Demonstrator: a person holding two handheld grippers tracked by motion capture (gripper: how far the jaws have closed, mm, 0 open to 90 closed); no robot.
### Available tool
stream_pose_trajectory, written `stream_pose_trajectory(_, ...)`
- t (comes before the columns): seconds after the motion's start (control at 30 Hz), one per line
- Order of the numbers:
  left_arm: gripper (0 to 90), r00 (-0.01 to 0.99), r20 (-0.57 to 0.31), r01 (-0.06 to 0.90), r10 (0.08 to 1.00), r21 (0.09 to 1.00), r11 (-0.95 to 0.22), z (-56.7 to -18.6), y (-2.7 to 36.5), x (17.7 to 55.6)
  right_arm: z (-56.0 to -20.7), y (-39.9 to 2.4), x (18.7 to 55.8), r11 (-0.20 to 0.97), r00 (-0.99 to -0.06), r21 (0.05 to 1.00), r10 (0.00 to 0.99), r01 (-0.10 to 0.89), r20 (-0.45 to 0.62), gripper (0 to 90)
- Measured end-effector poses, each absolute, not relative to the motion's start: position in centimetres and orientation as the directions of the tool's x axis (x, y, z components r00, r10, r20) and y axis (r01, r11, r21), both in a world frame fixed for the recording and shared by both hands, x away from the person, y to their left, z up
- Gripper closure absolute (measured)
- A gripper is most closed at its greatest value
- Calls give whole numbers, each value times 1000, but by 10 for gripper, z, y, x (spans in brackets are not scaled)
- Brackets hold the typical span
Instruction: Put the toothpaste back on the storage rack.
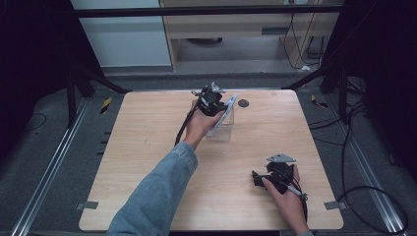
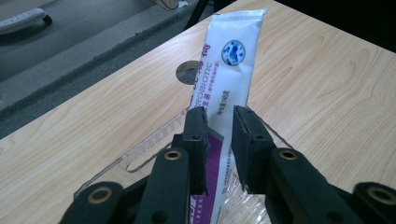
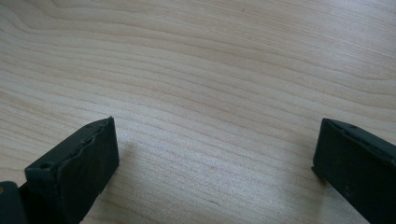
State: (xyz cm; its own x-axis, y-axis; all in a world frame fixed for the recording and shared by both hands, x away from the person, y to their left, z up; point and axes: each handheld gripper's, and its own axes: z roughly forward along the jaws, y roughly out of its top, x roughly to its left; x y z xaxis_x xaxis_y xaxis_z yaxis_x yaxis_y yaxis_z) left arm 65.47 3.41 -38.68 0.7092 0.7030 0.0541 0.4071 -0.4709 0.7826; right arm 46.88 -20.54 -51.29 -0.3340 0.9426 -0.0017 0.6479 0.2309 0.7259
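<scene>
High view: left gripper [image 1: 220, 104] at far centre of the wooden bench [image 1: 147, 147], holding a white sachet [image 1: 225, 114] over a clear plastic container [image 1: 221, 129]; right gripper [image 1: 257, 178] low at near right, resting on the wood. Left gripper view: jaws pinching the sachet [image 2: 229, 70] about midway, its top end pointing away, clear container [image 2: 149, 144] underneath, dark round hole [image 2: 187, 72] in the bench behind. Right gripper view: jaws spread wide over bare wood.

left gripper [image 2: 219, 123] clamped, right gripper [image 3: 215, 144] spread
</scene>
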Motion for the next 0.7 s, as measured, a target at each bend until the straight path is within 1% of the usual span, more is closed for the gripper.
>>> stream_pose_trajectory(0.47, 745, 717, 77, 375, 693, 795, -477, -376, 38, 647, -513, -205, 469, 231, -333, 725, 943, 649, -1, 3)
stream_pose_trajectory(0.7, 705, 724, 82, 368, 685, 794, -483, -375, 40, 645, -513, -205, 469, 231, -333, 725, 943, 649, -1, 3)
